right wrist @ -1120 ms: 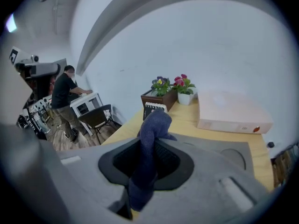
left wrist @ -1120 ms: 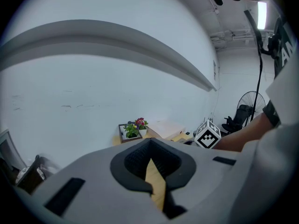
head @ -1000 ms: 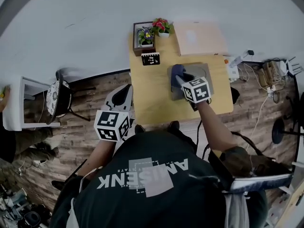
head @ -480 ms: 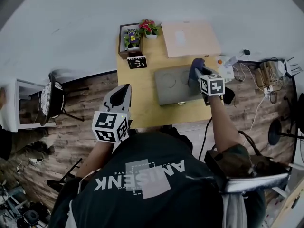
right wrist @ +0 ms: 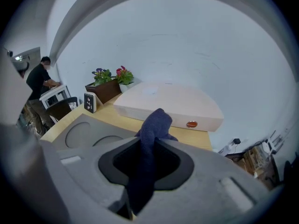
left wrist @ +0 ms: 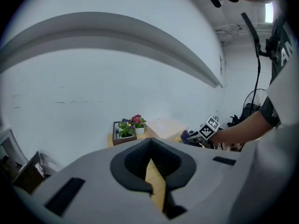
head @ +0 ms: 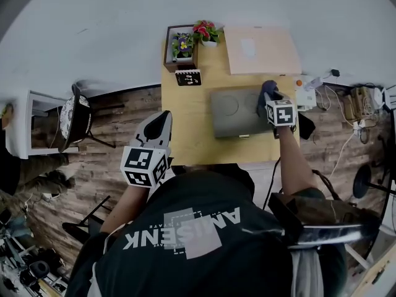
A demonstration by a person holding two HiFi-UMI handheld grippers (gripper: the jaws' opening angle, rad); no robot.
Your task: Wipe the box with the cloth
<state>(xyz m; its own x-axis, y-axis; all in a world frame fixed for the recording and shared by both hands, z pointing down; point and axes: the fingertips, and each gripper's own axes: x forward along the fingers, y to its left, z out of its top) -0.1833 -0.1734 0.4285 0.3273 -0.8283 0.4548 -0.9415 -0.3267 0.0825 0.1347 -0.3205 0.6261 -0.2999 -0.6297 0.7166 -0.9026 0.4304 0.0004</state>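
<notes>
Since a second ago, the cloth point(head: 266, 90) has been carried across the grey box point(head: 234, 111) from its left part to its right end, where it is clamped in the right hand-held gripper point(head: 270, 99). One pass over the top is judged done (more strokes are probably needed). The left hand-held gripper point(head: 158, 126) is held beside the surface point(head: 192, 138), its jaws drawn together on nothing.

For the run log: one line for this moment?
right gripper: shut on dark blue cloth, at right end of flat grey box | left gripper: shut, empty
</notes>
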